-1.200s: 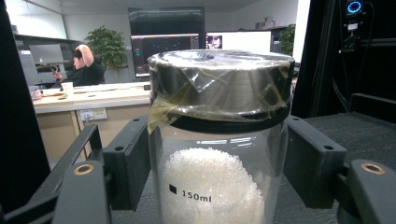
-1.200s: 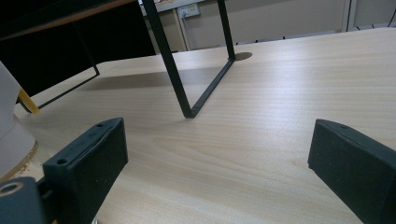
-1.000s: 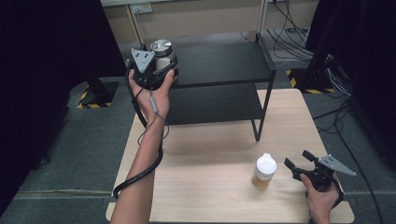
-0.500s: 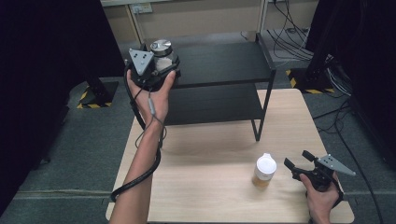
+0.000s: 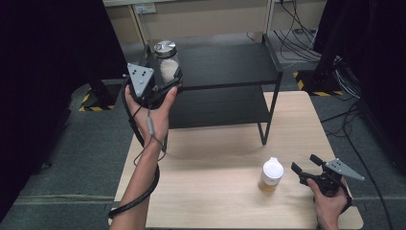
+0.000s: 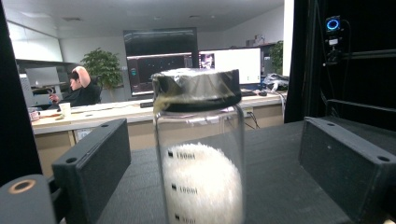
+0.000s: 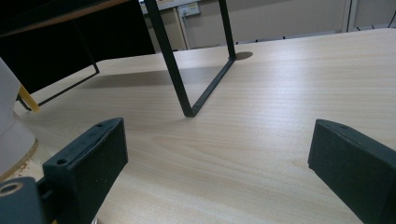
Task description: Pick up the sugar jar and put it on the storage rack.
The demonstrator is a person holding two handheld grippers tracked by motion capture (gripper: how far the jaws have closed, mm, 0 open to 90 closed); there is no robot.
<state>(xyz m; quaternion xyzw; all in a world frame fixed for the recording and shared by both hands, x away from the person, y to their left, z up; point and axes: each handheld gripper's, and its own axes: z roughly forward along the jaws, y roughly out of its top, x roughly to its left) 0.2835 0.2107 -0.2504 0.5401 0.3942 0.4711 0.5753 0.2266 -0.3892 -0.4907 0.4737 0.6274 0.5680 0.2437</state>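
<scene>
Your left gripper [image 5: 160, 79] is raised at the left end of the black two-tier shelf [image 5: 230, 64], its grey three-cornered plate [image 5: 141, 78] facing the high camera. Your left hand [image 5: 153, 108] grips it from below, and its cable [image 5: 139, 191] loops down along your forearm. In the left gripper view, the two black jaws stand spread wide, one on each side of the glass jar [image 6: 201, 154]. Neither jaw touches the glass; a clear gap shows on both sides.

The jar stands upright on the top tier of the shelf. It carries a silver lid [image 6: 196, 88], printed volume marks and a white powdery fill [image 6: 201, 186] in its lower part. In the high view, the same jar [image 5: 166, 62] sits just beyond the plate, at the shelf's left front corner.

The shelf stands on the far half of the light wooden table [image 5: 215, 191]. A small bottle with a white cap [image 5: 272, 173] stands upright on the table, near the front right.

Your right gripper [image 5: 301, 165] rests low just to the right of that bottle, held in your right hand [image 5: 328, 201]. In the right gripper view, its jaws are spread wide with bare tabletop between them. A shelf leg [image 7: 175, 65] stands ahead.
</scene>
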